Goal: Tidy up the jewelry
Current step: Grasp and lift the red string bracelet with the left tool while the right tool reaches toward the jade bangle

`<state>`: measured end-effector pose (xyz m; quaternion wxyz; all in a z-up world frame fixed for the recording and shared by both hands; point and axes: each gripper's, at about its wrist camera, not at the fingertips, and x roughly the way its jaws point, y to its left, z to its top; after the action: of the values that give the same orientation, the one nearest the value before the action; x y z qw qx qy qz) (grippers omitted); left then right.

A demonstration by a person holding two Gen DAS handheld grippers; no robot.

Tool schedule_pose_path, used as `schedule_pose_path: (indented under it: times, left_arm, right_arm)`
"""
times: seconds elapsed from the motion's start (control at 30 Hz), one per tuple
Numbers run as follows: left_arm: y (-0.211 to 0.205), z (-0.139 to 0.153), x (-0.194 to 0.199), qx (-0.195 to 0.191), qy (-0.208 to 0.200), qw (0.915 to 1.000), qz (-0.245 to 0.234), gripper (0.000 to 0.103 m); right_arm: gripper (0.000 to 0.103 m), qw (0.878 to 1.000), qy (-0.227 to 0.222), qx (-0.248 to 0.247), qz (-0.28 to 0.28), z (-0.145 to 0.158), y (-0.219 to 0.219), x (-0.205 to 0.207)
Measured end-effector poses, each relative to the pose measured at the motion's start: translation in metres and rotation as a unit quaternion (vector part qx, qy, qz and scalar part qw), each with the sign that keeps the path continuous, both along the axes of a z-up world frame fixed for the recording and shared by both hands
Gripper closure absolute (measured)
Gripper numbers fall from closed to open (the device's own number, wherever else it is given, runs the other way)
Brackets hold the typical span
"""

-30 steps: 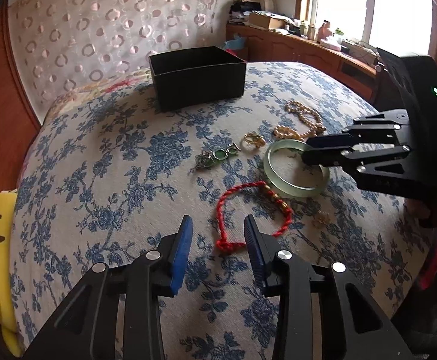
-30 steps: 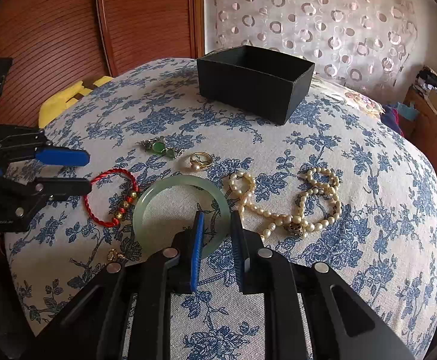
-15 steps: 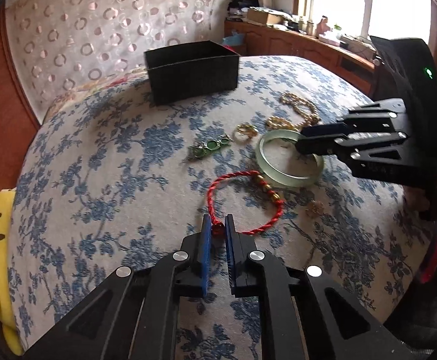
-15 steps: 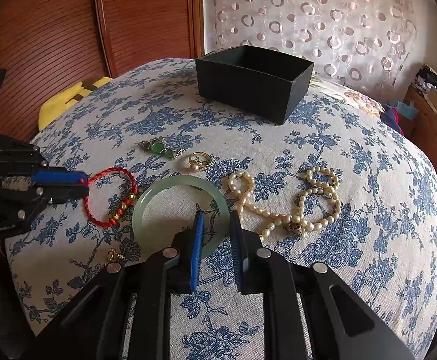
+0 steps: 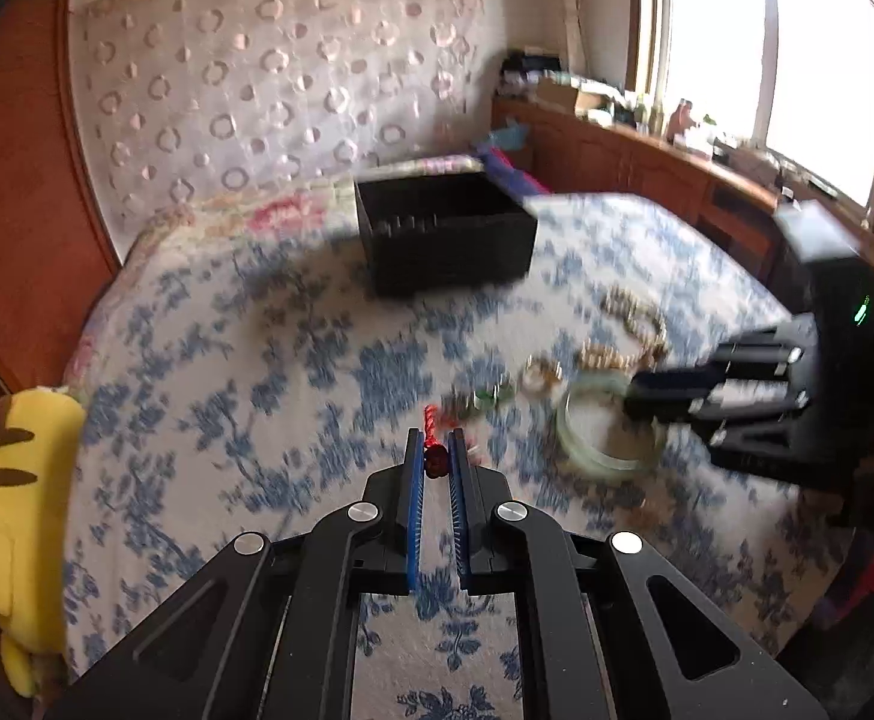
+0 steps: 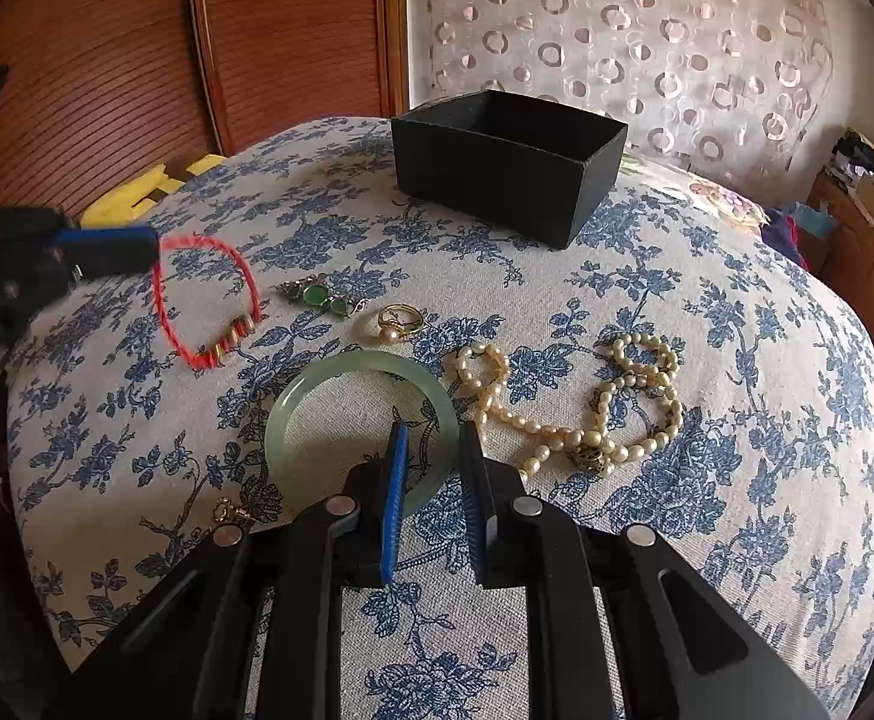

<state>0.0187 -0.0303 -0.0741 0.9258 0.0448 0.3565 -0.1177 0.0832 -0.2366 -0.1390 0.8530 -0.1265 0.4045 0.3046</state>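
Observation:
A red cord bracelet [image 6: 230,339] with gold beads hangs tilted above the floral bedspread. My left gripper [image 5: 435,438] is shut on its knotted end [image 5: 435,463]; in the right wrist view that gripper [image 6: 152,252] is at the left edge. The left wrist view is blurred. A pale green jade bangle [image 6: 329,372] lies on the bed. My right gripper [image 6: 431,429] is shut on the bangle's near rim, one finger inside the ring and one outside. The open black box [image 6: 497,174] stands at the far side of the bed.
A pearl necklace [image 6: 557,426], a gold pearl ring [image 6: 398,321], a green stone brooch [image 6: 320,297] and a small gold piece [image 6: 227,510] lie on the bedspread [image 6: 707,510]. A yellow plush toy [image 5: 11,480] sits at the bed's left edge. A wooden cabinet runs under the window.
My left gripper closed on the red bracelet's knot and rose, lifting the bracelet off the bed. The right gripper and bangle have not moved.

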Motion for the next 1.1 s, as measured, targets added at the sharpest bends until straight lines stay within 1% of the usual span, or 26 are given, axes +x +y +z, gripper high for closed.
schedule_pose_path:
  times: [0.13, 0.27, 0.4, 0.47, 0.5, 0.57, 0.87, 0.97, 1.1]
  left_arm:
    - [-0.002, 0.02, -0.005, -0.004, -0.031, 0.9995, -0.003, 0.096]
    - [0.001, 0.029, -0.004, -0.011, -0.042, 0.999, -0.002, 0.096]
    - [0.004, 0.033, -0.001, -0.012, -0.049, 0.9988, -0.001, 0.096]
    - [0.004, 0.034, 0.002, -0.013, -0.051, 0.9986, -0.001, 0.096]
    - [0.003, 0.035, 0.002, -0.013, -0.052, 0.9986, -0.001, 0.096]
    - [0.003, 0.035, 0.006, -0.013, -0.054, 0.9984, -0.003, 0.096]
    - [-0.004, 0.038, 0.023, -0.019, -0.063, 0.9978, -0.012, 0.096]
    - [-0.005, 0.043, 0.03, -0.021, -0.069, 0.9973, -0.014, 0.096]
    - [-0.005, 0.049, 0.041, -0.023, -0.077, 0.9966, -0.017, 0.096]
  right_arm:
    - [0.085, 1.0, -0.002, -0.002, 0.0, 0.0, 0.001, 0.0]
    - [0.085, 1.0, -0.003, -0.004, 0.0, 0.001, 0.001, 0.0]
    - [0.084, 1.0, 0.002, -0.001, -0.002, 0.001, 0.001, 0.001]
    - [0.09, 1.0, 0.002, -0.005, -0.002, 0.001, 0.002, 0.002]
    - [0.095, 1.0, 0.003, -0.004, -0.002, 0.002, 0.001, 0.003]
    - [0.095, 1.0, 0.012, 0.008, 0.001, 0.004, 0.0, 0.005]
    - [0.095, 0.999, -0.033, 0.008, 0.003, 0.032, 0.002, 0.005]
    - [0.095, 0.998, -0.055, -0.003, -0.001, 0.044, 0.001, 0.012]
    - [0.095, 0.997, -0.072, 0.002, -0.002, 0.06, -0.002, 0.027]
